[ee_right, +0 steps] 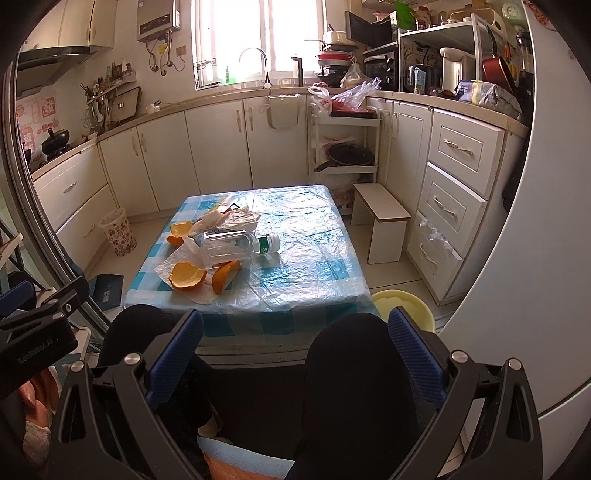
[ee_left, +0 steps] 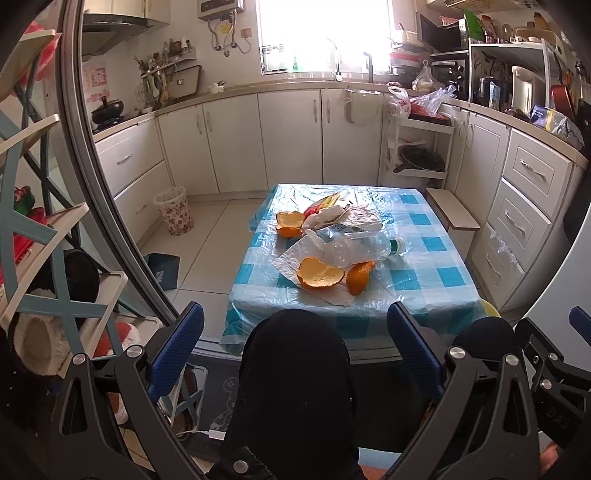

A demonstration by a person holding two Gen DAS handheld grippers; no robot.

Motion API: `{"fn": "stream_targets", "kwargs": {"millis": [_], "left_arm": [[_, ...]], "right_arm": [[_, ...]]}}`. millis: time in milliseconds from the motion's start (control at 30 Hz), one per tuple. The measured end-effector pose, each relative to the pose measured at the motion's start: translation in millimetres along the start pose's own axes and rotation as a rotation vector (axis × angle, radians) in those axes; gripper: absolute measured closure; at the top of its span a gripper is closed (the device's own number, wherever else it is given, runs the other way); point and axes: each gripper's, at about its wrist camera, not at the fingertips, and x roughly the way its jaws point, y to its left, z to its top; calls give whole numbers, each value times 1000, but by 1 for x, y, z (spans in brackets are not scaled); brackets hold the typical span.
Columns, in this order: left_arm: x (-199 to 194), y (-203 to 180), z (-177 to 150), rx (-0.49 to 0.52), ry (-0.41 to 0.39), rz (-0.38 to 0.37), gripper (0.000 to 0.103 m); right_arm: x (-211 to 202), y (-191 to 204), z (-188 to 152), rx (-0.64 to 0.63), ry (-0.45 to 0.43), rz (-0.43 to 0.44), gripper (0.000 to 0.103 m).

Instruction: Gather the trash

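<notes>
Nearest to me are my own two tools. My left gripper hangs with its blue-padded jaws wide apart and nothing between them; behind the gap sits my dark-clad knee. My right gripper is the same: jaws spread, empty, held over my legs. Both are well short of the table.

Just past my knees stands the low table, covered with a blue-and-white checked cloth under clear plastic sheeting. A pale yellow basin sits on the floor at its near right corner.

The trash lies on the left half of the tabletop. Closest to me is a cupped orange peel, hollow side up, on a white plastic bag, with a peel wedge just beside it on the right. Touching these from behind, a clear plastic bottle lies on its side, its cap pointing right. Farther back is a heap of crumpled wrappers, and a second orange peel at its left edge.

Beyond the table, on the floor to the left near the cabinets, stands a flower-patterned wastebasket. A small white stool is off the table's right side. White kitchen cabinets and a bright window close the far wall.
</notes>
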Motion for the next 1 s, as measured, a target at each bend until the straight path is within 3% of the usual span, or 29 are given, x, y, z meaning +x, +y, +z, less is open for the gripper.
{"fn": "stream_targets", "kwargs": {"millis": [1000], "left_arm": [[-3, 3, -1, -3, -1, 3, 8]], "right_arm": [[-8, 7, 2, -18, -20, 9, 7]]}}
